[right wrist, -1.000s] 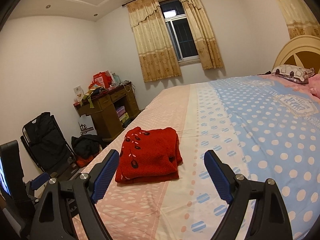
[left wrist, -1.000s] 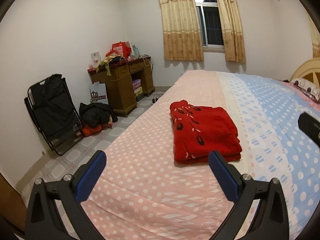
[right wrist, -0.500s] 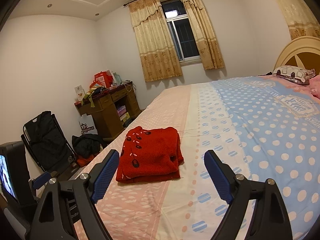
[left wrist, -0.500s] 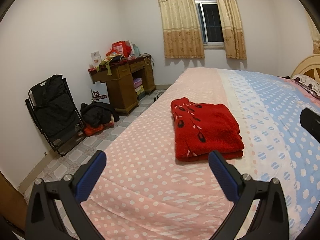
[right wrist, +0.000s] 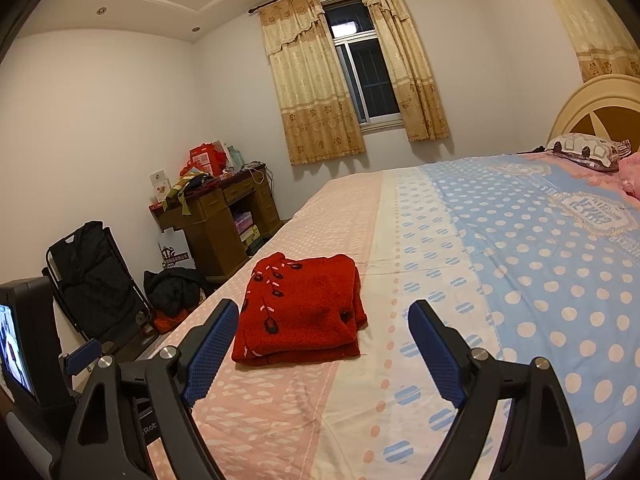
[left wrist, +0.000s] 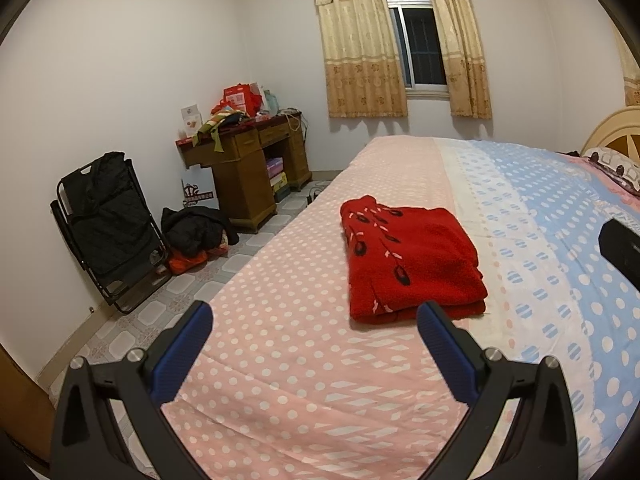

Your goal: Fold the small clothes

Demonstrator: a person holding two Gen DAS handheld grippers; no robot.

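Folded red garment (left wrist: 412, 262) on the bed (left wrist: 304, 392).
Left gripper (left wrist: 314, 334) and right gripper (right wrist: 323, 334) — both spread wide, grasping nothing.

Both views are sharp and evenly lit by warm indoor light from recessed ceiling spots (right wrist: 101, 11). The window (left wrist: 418, 38) is dark. Curtains (right wrist: 310, 80) cast soft shadows on the wall. Fisheye distortion bends the walls, with black vignetting at the corners.

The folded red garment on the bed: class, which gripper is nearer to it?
Left, narrowly. The left gripper hangs open just short of the red garment's near edge; the right gripper, also open, hangs slightly back, toward its blue-sheet side.
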